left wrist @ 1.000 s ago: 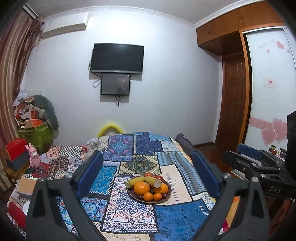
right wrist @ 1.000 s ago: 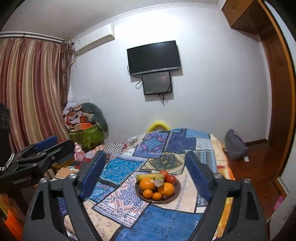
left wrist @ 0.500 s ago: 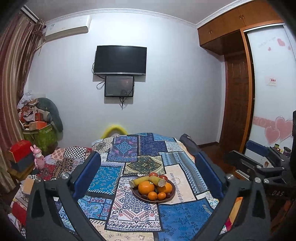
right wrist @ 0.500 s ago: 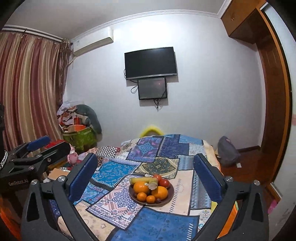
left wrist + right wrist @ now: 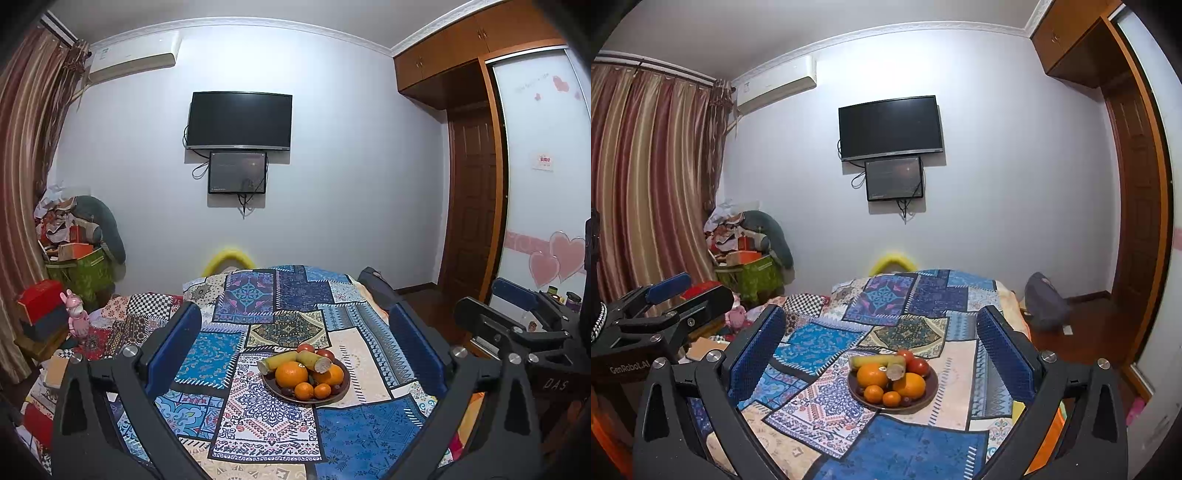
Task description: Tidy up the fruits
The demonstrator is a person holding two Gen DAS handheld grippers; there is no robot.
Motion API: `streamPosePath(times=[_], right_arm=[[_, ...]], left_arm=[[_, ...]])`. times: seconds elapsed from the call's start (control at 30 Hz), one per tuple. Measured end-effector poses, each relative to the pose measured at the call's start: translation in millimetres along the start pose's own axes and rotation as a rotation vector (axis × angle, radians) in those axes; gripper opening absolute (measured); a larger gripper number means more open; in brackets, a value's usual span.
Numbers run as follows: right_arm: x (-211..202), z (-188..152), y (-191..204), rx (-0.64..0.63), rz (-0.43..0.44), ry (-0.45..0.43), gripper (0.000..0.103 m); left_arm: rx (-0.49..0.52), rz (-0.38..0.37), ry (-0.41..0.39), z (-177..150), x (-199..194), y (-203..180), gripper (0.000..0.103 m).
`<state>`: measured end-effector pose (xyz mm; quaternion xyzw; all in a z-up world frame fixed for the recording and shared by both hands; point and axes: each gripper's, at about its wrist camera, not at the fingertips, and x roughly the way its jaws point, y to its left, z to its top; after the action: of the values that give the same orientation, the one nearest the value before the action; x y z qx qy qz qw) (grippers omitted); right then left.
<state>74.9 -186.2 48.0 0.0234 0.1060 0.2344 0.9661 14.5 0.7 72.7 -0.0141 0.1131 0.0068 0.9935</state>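
Already all the fruit in view sits heaped in one dark plate (image 5: 341,387): two large oranges (image 5: 291,373), small tangerines (image 5: 304,391), red tomatoes (image 5: 918,366), some dark round fruits and yellow-green stalk pieces (image 5: 282,360) that I cannot name for sure. The plate rests on the patchwork quilt (image 5: 258,417) of the bed, toward its near right part, back from the edges. Both the left gripper (image 5: 295,354) and the right gripper (image 5: 881,349) hover above and short of it, jaws wide apart and holding nothing; in each view the plate shows between the two blue pads, well beyond them. This fits either a pile waiting to be sorted or fruit gathered and done, so no grasp is clearly called for. Any reach would need to come down and forward.
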Motion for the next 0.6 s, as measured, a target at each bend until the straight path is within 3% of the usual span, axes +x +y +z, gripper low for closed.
streamPosePath(times=[0.6], right_arm=[[-3.6, 2.6, -3.5, -0.002, -0.016, -0.011, 0.103]], left_arm=[[0.000, 0.000, 0.001, 0.9, 0.5, -0.9, 0.103]])
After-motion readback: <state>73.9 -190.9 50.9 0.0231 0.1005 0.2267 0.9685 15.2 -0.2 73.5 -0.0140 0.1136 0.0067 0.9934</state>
